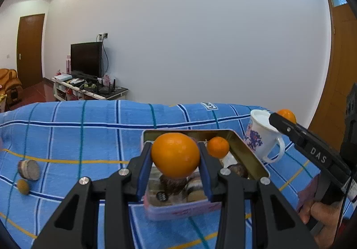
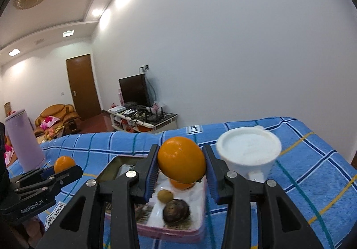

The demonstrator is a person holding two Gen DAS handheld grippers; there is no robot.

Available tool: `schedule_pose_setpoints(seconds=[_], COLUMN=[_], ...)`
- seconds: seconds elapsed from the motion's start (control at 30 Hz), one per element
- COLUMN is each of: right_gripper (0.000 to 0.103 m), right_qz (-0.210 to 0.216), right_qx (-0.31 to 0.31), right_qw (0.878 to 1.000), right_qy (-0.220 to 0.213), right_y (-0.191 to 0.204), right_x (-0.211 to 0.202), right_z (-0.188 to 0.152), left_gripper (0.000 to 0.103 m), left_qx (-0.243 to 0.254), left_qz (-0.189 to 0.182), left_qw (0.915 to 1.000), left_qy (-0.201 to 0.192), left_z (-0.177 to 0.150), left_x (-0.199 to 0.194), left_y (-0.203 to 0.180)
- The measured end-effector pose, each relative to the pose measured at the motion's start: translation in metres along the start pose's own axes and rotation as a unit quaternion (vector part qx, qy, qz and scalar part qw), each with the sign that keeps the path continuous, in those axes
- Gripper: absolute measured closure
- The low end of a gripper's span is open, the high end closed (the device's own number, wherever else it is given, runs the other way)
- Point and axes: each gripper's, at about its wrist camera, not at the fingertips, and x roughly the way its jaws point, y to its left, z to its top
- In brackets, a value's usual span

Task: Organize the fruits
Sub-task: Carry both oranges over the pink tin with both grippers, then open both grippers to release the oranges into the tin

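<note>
Two oranges are in the air above the table, one in each gripper. The left gripper (image 1: 176,155) has its jaws clamped on a large orange (image 1: 175,155), the blue pads pressing its two sides, and it hangs over the near end of a pink tin (image 1: 178,211). The right gripper (image 2: 181,163) grips a second orange (image 2: 181,162) the same way, over the same tin from the other side.

Inside the tin lie a smaller orange (image 1: 218,147) near the far right corner, a dark round fruit (image 2: 176,211) and a small tan fruit (image 2: 165,196) just beside it. The tin sits on a blue checked cloth (image 1: 89,128) that covers the table.

A white mug (image 1: 262,135) with a blue pattern stands upright on the cloth, just beside the tin's far right corner. Out on the cloth to the left, well apart from the tin, lie a brown cut fruit (image 1: 29,169) and a small tan ball (image 1: 23,186) next to it. A lilac bottle (image 2: 23,139) stands upright at the left in the right wrist view.
</note>
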Motion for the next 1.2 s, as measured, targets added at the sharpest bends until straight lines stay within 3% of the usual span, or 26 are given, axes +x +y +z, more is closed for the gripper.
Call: schedule_pose_setpoints(seconds=[0.2, 0.33, 0.87, 1.2], right_gripper=[0.062, 0.062, 0.062, 0.062], right_qz=[-0.002, 0.019, 0.044, 0.062], right_qx=[0.003, 0.012, 0.013, 0.03], right_qw=[1.0, 0.999, 0.992, 0.988], right_qy=[0.01, 0.026, 0.114, 0.138], right_y=[-0.002, 0.001, 0.008, 0.004], right_x=[0.007, 0.017, 0.063, 0.075], right_z=[-0.001, -0.003, -0.025, -0.029], left_gripper=[0.062, 0.062, 0.062, 0.061], left_qx=[-0.001, 0.006, 0.064, 0.059], left_qz=[-0.016, -0.045, 0.019, 0.038], left_qw=[0.9998, 0.999, 0.9962, 0.9961], left_qy=[0.008, 0.003, 0.056, 0.053], left_z=[0.003, -0.001, -0.007, -0.008], left_x=[0.021, 0.024, 0.057, 0.056], left_y=[-0.01, -0.014, -0.037, -0.032])
